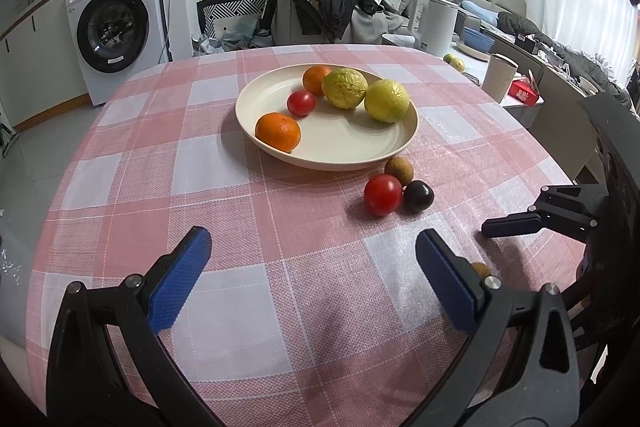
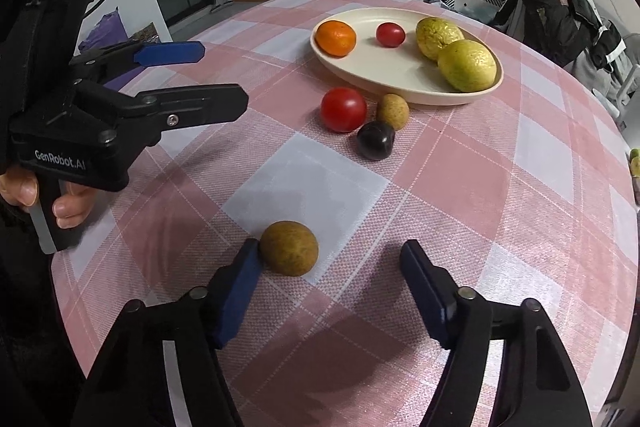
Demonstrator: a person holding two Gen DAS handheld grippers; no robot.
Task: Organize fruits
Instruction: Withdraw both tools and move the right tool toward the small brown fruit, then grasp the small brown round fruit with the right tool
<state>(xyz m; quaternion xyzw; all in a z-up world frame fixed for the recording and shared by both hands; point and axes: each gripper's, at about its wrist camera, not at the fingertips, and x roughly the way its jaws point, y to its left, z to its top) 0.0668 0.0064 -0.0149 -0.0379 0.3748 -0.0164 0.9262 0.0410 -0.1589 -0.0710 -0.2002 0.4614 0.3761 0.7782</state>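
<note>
While right claw (image 2: 330,259) gapes, round tan-brown speckled fruit (image 2: 289,247) touches one pad, ungripped.

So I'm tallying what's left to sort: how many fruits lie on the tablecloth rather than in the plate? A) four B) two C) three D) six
A: a red tomato, a dark plum and a brown longan cluster beside the plate, and another brown fruit lies between the right gripper fingers.
</note>
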